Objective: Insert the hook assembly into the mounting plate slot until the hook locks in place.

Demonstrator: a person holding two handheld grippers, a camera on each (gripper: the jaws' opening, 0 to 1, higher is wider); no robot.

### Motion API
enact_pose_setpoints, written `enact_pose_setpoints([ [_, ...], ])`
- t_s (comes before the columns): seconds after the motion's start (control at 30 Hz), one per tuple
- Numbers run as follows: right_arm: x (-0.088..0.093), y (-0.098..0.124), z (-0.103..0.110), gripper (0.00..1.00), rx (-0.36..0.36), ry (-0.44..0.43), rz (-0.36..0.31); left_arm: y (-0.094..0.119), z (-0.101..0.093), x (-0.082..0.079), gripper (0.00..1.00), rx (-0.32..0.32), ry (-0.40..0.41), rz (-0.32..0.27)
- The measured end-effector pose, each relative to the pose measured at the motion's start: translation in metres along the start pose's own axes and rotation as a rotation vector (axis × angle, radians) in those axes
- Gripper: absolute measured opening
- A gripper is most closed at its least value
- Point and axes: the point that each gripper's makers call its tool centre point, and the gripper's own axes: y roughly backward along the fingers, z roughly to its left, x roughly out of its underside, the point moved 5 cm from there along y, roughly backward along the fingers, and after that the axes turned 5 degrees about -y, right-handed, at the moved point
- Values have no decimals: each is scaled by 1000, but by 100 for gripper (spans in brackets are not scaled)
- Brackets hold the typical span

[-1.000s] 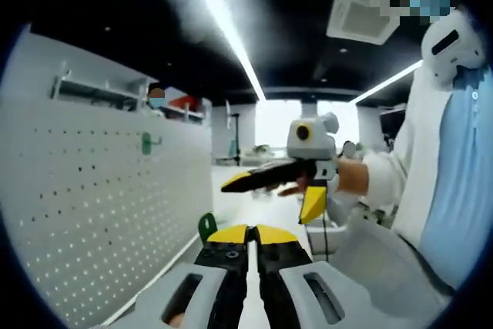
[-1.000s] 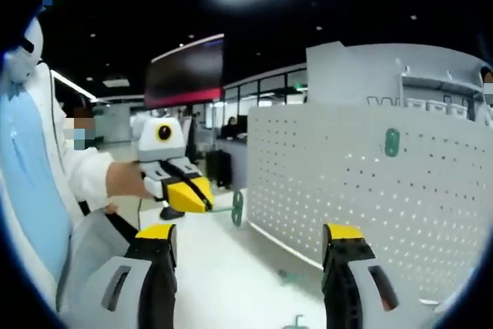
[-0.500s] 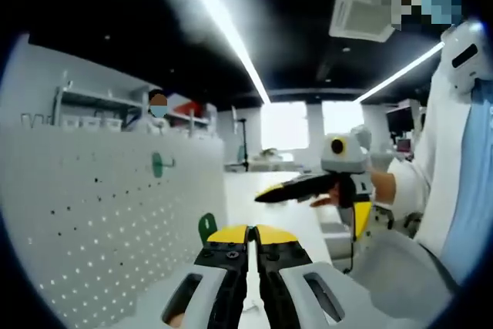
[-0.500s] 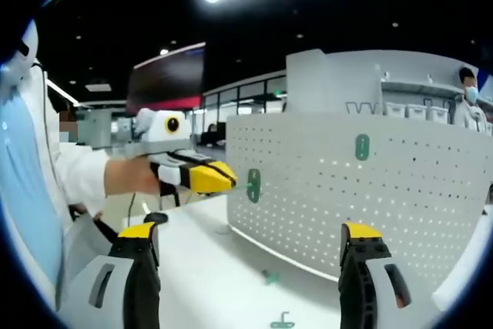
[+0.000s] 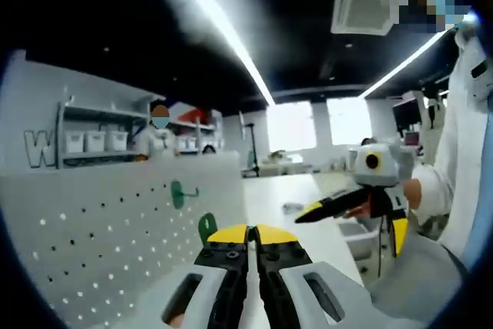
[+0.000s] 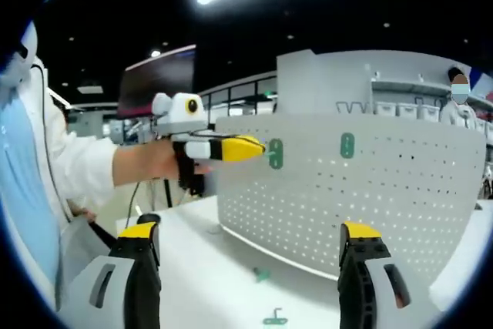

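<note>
Gripping the green plastic hook (image 6: 275, 153) in my closed left gripper (image 6: 258, 148) at nine o'clock of the white perforated pegboard (image 6: 370, 198), right gripper (image 6: 250, 256) wide open and empty, I risk missing its slot through misalignment.

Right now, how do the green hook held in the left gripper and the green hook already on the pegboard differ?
The held green hook is clamped at the tips of the shut left gripper, in front of the white pegboard; the mounted green hook sits on the pegboard's face with nothing gripping it. The held one lies nearer the board's left edge, the mounted one nearer its middle. Both are green with a similar flat plate, near the top rows of holes.
</note>
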Motion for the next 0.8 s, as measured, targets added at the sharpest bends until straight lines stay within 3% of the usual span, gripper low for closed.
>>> enact_pose_setpoints([
  [0.6,1,8,-16,97,52,-15,3,-39,53,-14,2,-46,-49,-20],
  [0.8,2,10,-20,96,68,-20,2,-44,58,-12,2,-54,-60,-14],
])
